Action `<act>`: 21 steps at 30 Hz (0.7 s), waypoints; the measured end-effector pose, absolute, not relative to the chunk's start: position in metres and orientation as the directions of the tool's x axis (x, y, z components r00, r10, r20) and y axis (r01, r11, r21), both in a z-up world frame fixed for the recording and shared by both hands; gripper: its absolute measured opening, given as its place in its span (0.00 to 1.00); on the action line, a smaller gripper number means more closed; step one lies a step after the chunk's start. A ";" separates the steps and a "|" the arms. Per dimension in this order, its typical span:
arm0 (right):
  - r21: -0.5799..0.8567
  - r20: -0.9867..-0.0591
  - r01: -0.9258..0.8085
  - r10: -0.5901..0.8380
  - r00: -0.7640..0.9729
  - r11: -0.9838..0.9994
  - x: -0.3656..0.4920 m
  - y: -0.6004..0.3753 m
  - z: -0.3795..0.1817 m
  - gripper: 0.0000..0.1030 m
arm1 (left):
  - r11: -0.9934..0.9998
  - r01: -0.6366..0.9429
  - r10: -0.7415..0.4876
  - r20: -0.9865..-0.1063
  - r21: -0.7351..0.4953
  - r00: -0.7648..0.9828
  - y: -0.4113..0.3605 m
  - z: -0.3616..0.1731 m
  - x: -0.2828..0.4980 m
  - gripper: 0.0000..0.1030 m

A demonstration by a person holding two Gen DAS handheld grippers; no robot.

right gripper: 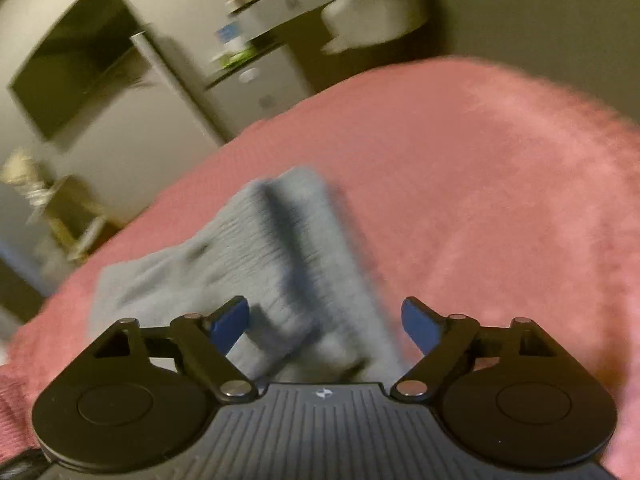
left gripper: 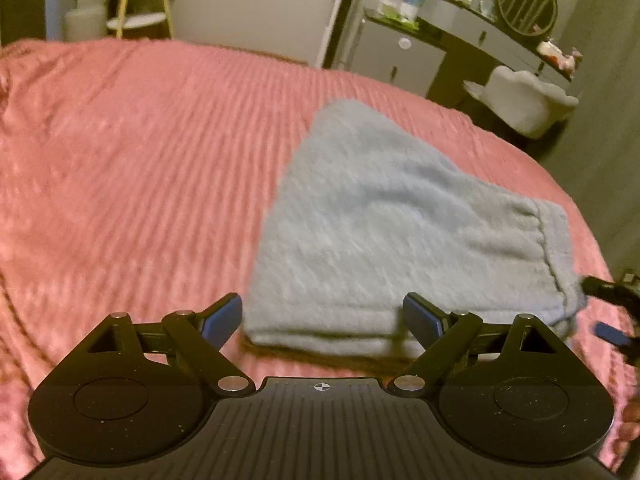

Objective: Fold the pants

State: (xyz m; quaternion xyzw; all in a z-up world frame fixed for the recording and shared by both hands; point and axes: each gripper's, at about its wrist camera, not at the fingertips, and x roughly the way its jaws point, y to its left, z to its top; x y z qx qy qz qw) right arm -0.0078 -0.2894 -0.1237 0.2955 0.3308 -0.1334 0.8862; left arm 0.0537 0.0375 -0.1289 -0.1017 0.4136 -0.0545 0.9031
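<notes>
The pants [left gripper: 400, 232] lie folded into a compact grey bundle on the pink bed [left gripper: 140, 160], so the step in hand looks like letting go and backing off, or setting up one last fold. To do it well, the person should lift both tongs straight clear so no pad snags the fleece and drags a layer open.

The left gripper [left gripper: 322, 320] stands wide open and holds nothing; the bundle's near edge lies just beyond and between its pads. The right gripper [right gripper: 326, 324] is also wide open and empty, poised over the bundle's near end, with the cloth running away to the far left.
</notes>
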 end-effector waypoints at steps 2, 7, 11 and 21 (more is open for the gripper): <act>0.463 -0.646 0.426 -0.033 0.763 0.777 -0.011 -0.303 -0.121 0.97 | 0.977 0.024 -0.175 -0.734 -0.211 0.657 0.041 -0.122 0.063 0.91; 0.608 -0.632 0.300 0.219 0.744 0.735 0.011 -0.322 -0.144 0.97 | 0.958 0.206 -0.285 -0.718 -0.198 0.634 0.048 -0.113 0.102 0.94; 0.659 -0.639 0.273 0.331 0.694 0.701 0.026 -0.328 -0.161 0.97 | 0.946 0.236 -0.319 -0.769 -0.223 0.554 0.062 -0.127 0.145 0.94; 0.742 -0.586 0.195 0.479 0.654 0.641 0.049 -0.369 -0.180 0.96 | 0.813 0.297 -0.581 -0.729 -0.501 0.362 0.094 -0.186 0.202 0.94</act>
